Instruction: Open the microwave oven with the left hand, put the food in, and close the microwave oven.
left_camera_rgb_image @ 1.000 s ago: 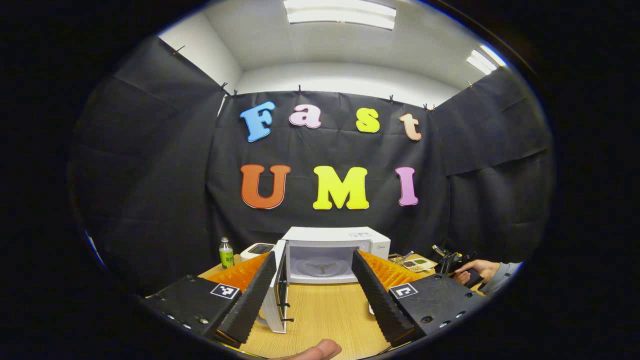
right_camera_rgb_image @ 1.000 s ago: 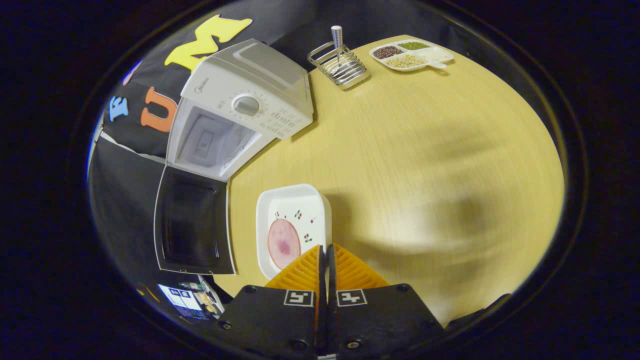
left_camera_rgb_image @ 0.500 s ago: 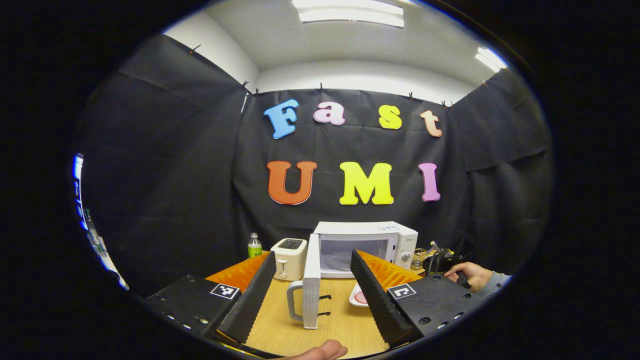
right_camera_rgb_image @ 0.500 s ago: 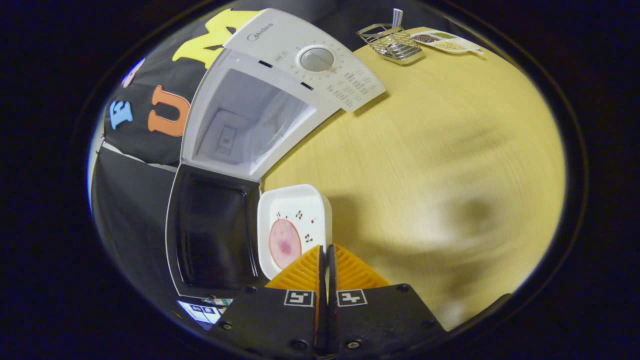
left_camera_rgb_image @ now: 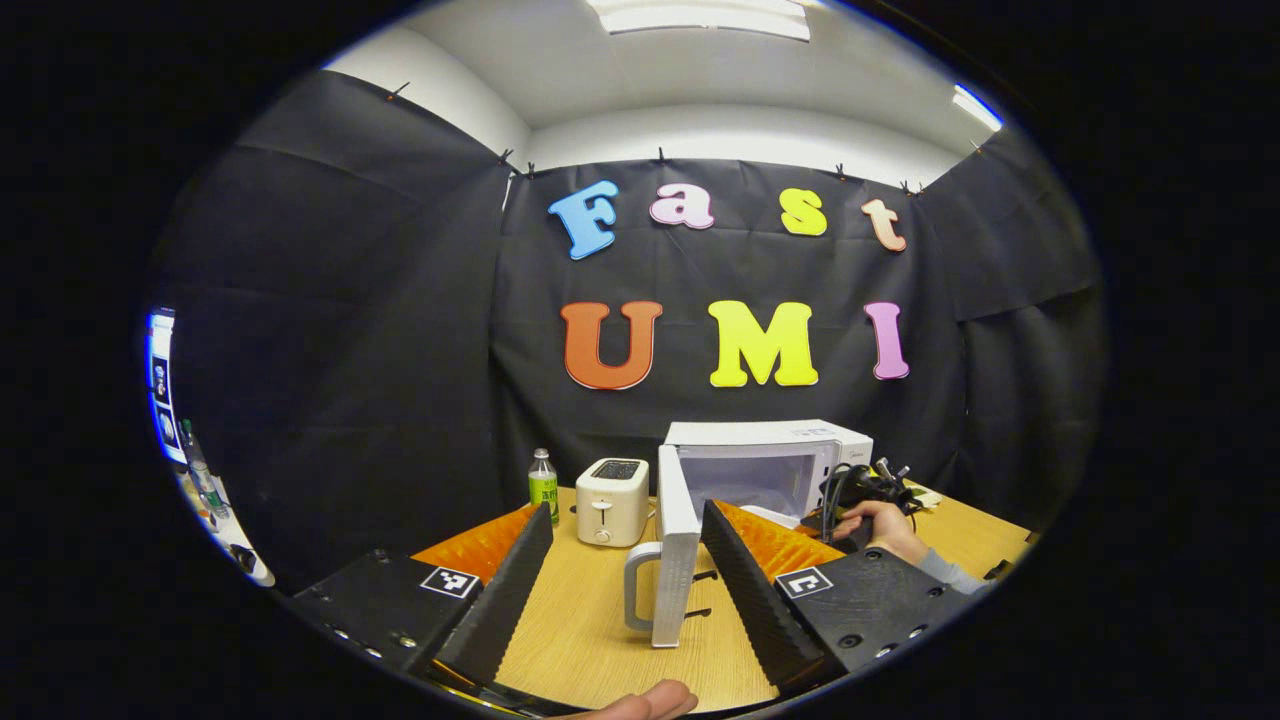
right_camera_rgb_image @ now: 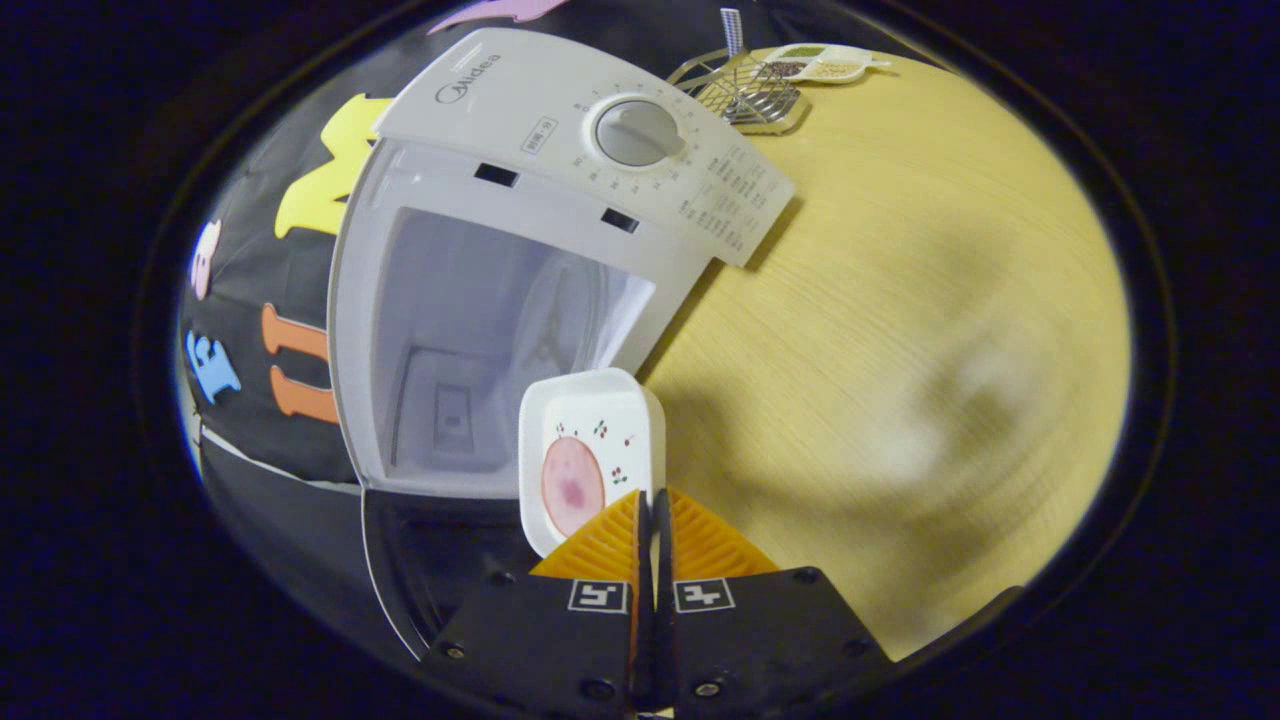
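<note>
White plate pinched in right claw.

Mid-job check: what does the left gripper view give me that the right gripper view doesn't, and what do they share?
Left gripper view: the toaster, the green bottle, the door handle, the left gripper open and holding nothing, and a hand at the microwave's opening.

Right gripper view: the white plate with a pink slice of food, its near rim pinched by the right gripper just in front of the cavity, plus the dial, a wire rack and a divided dish.

Both: the microwave with its door open, on the wooden table.
</note>
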Demonstrator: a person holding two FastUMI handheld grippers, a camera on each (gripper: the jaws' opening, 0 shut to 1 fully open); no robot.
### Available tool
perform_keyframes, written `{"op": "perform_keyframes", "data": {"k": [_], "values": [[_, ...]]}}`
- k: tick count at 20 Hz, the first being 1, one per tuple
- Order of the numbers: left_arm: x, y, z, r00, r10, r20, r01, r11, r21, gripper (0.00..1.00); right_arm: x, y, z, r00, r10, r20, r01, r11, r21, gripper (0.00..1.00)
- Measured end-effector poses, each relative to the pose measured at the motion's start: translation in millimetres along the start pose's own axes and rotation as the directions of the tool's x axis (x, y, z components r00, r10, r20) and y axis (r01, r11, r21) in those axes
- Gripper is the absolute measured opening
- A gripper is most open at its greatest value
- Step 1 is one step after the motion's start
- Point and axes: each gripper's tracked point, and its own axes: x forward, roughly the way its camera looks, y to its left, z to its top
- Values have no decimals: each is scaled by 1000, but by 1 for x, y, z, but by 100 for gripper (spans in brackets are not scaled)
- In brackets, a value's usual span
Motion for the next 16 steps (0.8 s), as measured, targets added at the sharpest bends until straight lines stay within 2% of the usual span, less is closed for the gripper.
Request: {"op": "perform_keyframes", "data": {"k": [1,6,9,13,16], "values": [[2,0,-1,1000,-6,-4,6,1000,-6,92,8,9,5,999,2,45,-3,1000,17,4],[7,1,-9,999,-26,-23,26,1000,14,92,51,53,24,978,43,206,-72,988,134,4],[9,3,-15,999,-27,-23,28,999,46,92,71,59,46,953,17,301,-73,982,175,4],[16,9,-27,999,-18,-51,19,999,27,92,92,68,65,932,-7,362,-65,980,186,5],[16,16,-33,998,-2,-68,3,1000,9,92,106,73,64,931,-24,365,-32,989,147,5]]}}
